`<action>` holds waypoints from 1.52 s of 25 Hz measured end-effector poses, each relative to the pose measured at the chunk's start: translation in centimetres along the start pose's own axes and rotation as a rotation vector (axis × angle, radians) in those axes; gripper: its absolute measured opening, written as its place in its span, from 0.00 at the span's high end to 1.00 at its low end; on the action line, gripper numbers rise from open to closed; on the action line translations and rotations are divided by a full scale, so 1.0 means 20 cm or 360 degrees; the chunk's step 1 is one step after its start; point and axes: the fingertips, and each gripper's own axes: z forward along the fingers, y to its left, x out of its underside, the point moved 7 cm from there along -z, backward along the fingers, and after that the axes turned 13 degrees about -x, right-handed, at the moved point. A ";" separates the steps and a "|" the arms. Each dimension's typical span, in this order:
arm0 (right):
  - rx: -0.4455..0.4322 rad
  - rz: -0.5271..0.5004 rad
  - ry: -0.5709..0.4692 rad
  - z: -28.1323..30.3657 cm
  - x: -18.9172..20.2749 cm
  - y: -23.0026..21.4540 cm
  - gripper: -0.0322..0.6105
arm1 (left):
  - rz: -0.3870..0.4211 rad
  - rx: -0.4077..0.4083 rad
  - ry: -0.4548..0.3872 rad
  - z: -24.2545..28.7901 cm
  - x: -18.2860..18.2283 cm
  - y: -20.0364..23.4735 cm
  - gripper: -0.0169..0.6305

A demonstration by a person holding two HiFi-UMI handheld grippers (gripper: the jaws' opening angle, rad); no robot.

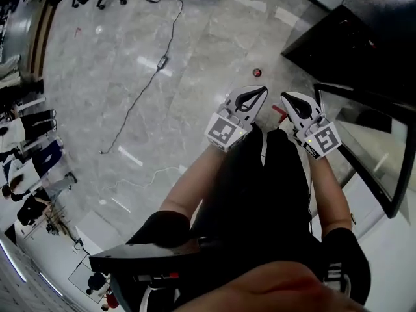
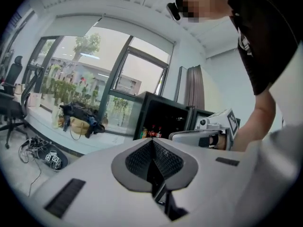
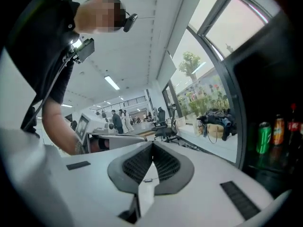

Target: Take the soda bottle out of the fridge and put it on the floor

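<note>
- Your left gripper (image 1: 259, 93) is up in front of you, over your legs. Its jaws are pressed together with nothing between them.
- Your right gripper (image 1: 287, 99) is just beside it. Its jaws are together too, and they hold nothing.
- Both grippers point away from you, at the floor (image 1: 195, 57).
- The fridge (image 1: 364, 38) is on your right. Its glass door (image 1: 370, 142) stands open.
- In the right gripper view, the soda bottle (image 3: 294, 126) with the red label is inside the fridge, at the far right edge.
- A green can (image 3: 263, 137) and another drink (image 3: 279, 125) stand next to the bottle on the same shelf.
- Neither gripper touches the bottle. It is well apart from both.
- A thin cable (image 1: 146, 83) lies across the floor, and a small red thing (image 1: 257, 72) lies near the fridge.
</note>
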 end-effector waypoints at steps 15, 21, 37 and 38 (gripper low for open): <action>0.0166 -0.0132 -0.0168 -0.51 -0.89 0.59 0.93 | 0.0210 0.0452 0.0031 -0.33 -0.82 -0.62 0.98; 0.0114 -0.0319 -0.0185 -0.57 -0.97 0.70 0.93 | 0.0237 0.0495 -0.0092 -0.34 -0.91 -0.78 0.98; 0.0036 -0.0341 -0.0167 -0.54 -1.00 0.61 0.93 | 0.0309 0.0371 -0.0164 -0.31 -0.96 -0.77 0.98; 0.0032 -0.0342 -0.0169 -0.54 -1.01 0.62 0.93 | 0.0307 0.0361 -0.0168 -0.32 -0.97 -0.77 0.98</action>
